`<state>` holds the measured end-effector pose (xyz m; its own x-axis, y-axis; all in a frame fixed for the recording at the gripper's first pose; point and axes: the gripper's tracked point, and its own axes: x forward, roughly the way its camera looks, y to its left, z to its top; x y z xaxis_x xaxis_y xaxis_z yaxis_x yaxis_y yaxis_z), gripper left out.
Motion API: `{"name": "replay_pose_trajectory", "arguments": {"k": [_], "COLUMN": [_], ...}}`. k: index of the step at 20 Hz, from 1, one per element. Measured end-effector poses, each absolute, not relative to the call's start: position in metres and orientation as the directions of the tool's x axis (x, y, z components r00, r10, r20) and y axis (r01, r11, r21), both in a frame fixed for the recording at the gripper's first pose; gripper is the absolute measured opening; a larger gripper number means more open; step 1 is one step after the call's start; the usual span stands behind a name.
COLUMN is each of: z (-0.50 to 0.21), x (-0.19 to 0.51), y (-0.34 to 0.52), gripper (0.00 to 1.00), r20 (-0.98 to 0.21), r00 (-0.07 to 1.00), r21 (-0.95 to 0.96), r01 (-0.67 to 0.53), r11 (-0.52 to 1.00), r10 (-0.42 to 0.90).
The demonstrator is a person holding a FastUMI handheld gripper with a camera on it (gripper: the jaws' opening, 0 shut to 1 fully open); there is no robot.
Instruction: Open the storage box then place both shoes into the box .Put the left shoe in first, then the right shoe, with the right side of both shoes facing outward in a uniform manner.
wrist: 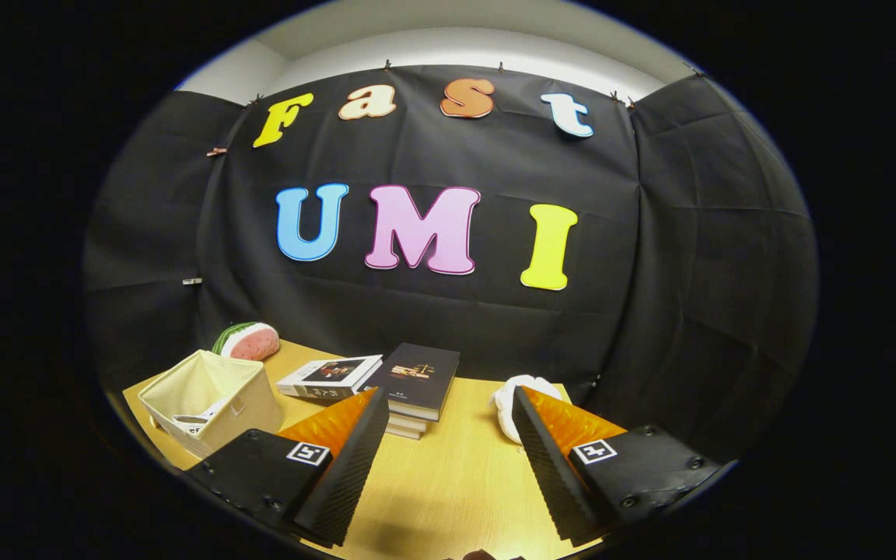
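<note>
My gripper [448,404] hangs open above a wooden table [456,474], nothing between its fingers. Left of the left finger stands a beige fabric storage box [211,400] with its top open; something pale with dark marks lies inside, too small to tell what. A white object [512,404], possibly a shoe, lies just beyond the right finger, partly hidden by it. The fingers touch neither the box nor the white object.
A stack of dark books [417,385] lies just ahead between the fingers, with a white-edged book [330,376] to its left. A watermelon-slice toy [247,341] sits behind the box at the table's far left. The black cloth wall closes off the back.
</note>
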<state>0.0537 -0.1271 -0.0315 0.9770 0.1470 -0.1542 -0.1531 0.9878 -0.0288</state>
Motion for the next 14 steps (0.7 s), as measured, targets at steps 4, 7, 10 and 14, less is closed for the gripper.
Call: {"name": "replay_pose_trajectory", "arguments": {"k": [4,7,10,14], "z": [-0.031,-0.024,-0.015,-0.002], "x": [0.052,0.049,0.042,0.026], "y": [-0.128,-0.115,-0.106,-0.091], "gripper": [0.97,0.97,0.97,0.97], "r20": [-0.176,-0.189,-0.191,-0.198], "r00": [0.98,0.981,0.982,0.976], "r21": [-0.012,0.029,0.023,0.009], "r01": [-0.092,-0.05,0.012,0.099], "r11": [0.996,0.998,1.0,0.995], "r10": [0.088,0.054,-0.007,-0.095]}}
